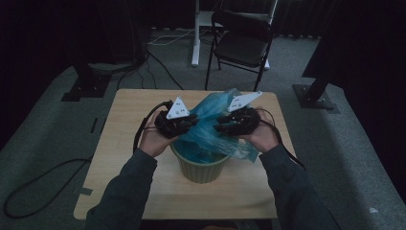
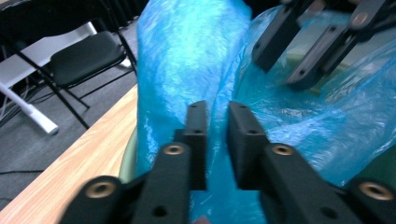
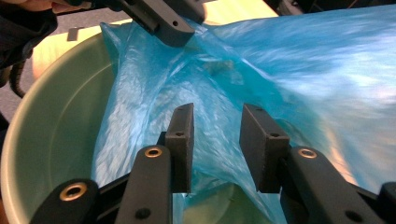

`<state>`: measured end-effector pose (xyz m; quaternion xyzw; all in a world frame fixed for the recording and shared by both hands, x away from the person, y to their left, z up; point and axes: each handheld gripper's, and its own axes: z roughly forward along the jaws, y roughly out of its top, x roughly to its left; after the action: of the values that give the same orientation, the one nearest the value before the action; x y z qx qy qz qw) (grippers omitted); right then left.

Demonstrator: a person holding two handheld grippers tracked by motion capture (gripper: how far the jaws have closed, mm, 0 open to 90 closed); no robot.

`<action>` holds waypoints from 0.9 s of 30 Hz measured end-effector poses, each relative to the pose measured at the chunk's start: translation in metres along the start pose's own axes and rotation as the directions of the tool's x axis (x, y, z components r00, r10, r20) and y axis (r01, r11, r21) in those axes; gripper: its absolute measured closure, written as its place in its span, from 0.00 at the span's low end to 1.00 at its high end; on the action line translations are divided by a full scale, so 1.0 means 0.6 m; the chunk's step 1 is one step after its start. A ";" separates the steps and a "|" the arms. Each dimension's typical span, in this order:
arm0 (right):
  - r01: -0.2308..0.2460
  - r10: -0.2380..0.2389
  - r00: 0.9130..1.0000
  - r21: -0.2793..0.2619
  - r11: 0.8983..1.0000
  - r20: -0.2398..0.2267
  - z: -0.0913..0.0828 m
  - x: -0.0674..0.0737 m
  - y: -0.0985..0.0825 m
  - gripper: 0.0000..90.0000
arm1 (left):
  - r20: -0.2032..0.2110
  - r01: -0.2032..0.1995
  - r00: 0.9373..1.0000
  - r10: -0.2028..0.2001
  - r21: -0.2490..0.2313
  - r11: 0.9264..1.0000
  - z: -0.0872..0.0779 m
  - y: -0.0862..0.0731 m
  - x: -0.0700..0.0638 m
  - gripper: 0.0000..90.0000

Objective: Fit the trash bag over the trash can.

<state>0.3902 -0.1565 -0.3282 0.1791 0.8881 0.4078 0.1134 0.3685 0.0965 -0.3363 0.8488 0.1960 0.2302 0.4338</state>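
Over the bin [image 1: 200,167] we pinch the bag [image 1: 215,125] in the nearly closed left gripper [image 2: 217,140], right gripper [image 3: 215,144] half-open around film, spreading it to line the bin.

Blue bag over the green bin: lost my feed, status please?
Left gripper pinching blue bag. Right gripper jaws apart around a fold. Bag partly inside green bin. Nothing in the way.

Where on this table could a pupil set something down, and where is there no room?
Bare wood lies on the table left of the green bin, and more between the bin and the right edge, plus a strip along the near edge. The middle is crowded: the left gripper and right gripper work the blue bag over the bin.
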 end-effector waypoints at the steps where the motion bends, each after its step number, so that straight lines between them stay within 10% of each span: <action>1: -0.004 0.004 1.000 -0.004 1.000 0.009 -0.004 -0.002 0.000 0.72 | -0.008 0.009 1.000 -0.009 -0.007 1.000 -0.003 -0.005 0.000 0.95; 14: -0.047 0.048 0.981 -0.007 0.999 0.187 -0.004 -0.044 0.005 0.68 | -0.004 0.048 0.999 -0.048 -0.044 0.998 -0.020 -0.023 0.009 0.97; 23: -0.101 0.093 0.980 0.040 0.994 0.179 0.025 -0.072 0.009 0.61 | -0.008 0.051 0.999 -0.052 -0.069 0.996 -0.025 -0.024 0.008 0.97; 27: -0.110 0.097 0.982 0.078 0.991 0.160 0.041 -0.078 0.010 0.75 | -0.020 0.070 0.997 -0.072 -0.072 0.995 -0.028 -0.031 0.013 0.97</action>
<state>0.4429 -0.1555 -0.3368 0.2613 0.8828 0.3590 0.1532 0.3632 0.1217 -0.3416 0.8225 0.2226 0.2310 0.4696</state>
